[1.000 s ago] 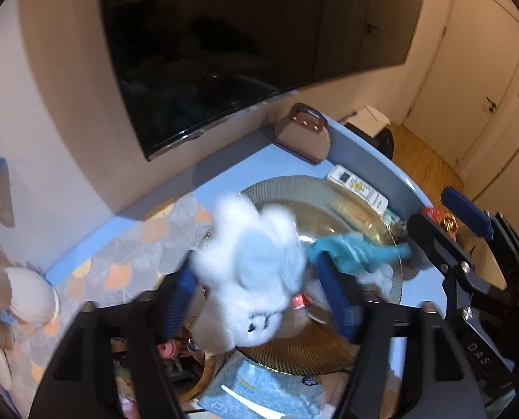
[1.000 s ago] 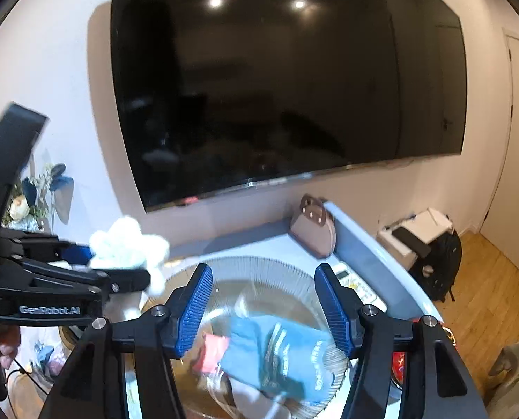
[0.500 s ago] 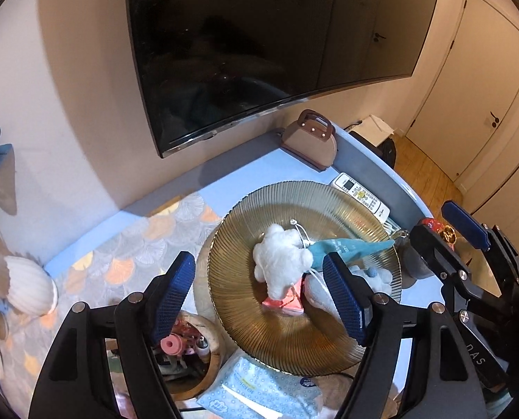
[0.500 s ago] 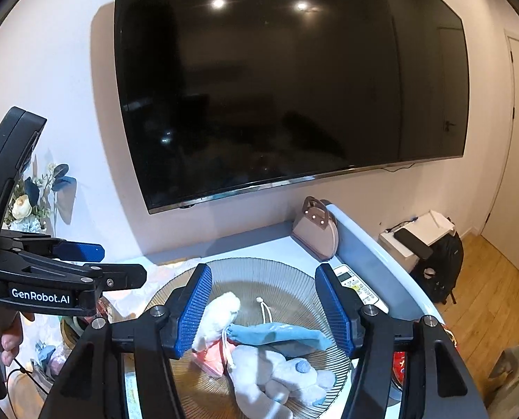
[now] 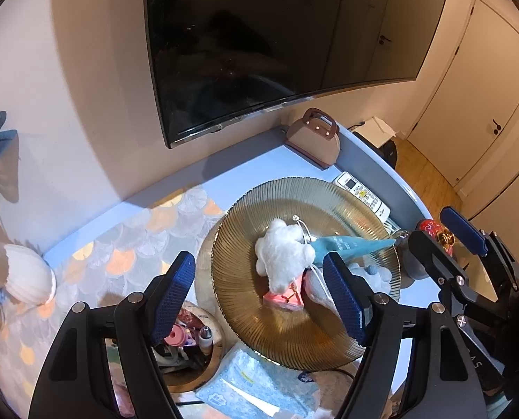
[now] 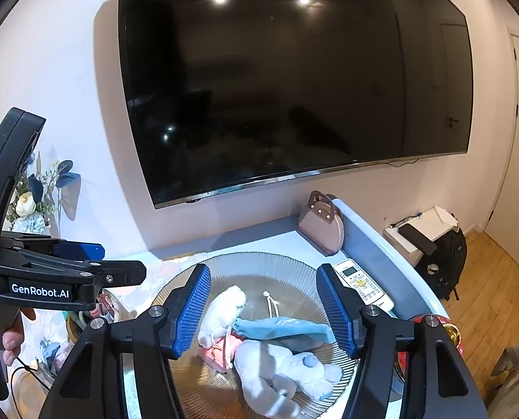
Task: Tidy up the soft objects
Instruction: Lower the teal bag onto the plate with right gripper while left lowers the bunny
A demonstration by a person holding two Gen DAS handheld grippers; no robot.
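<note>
A white fluffy plush (image 5: 282, 255) lies on the gold ribbed plate (image 5: 329, 195), beside a teal drawstring pouch (image 5: 350, 244), a pink item (image 5: 283, 298) and a grey-white plush (image 5: 371, 276). My left gripper (image 5: 257, 298) hovers open above the plate's near side, nothing between its blue pads. In the right wrist view the same pile shows: white plush (image 6: 224, 309), pouch (image 6: 283, 328), grey-white plush (image 6: 287, 370). My right gripper (image 6: 264, 310) stands open and empty above the plate (image 6: 259, 262). Each gripper also shows in the other's view: right gripper (image 5: 446, 241), left gripper (image 6: 114, 262).
A brown handbag (image 5: 315, 139) and a white remote (image 5: 362, 197) sit behind the plate under a wall-mounted TV (image 5: 276, 35). A tissue pack (image 5: 256, 384), a bowl of small items (image 5: 186, 342) and a shell-shaped vase (image 5: 29, 276) lie near and left. A red ornament (image 5: 430, 227) sits at the plate's right edge.
The left gripper let go of the white plush, which dropped onto the plate beside the pouch; the gripper now sits higher and empty. The right gripper stayed put.
</note>
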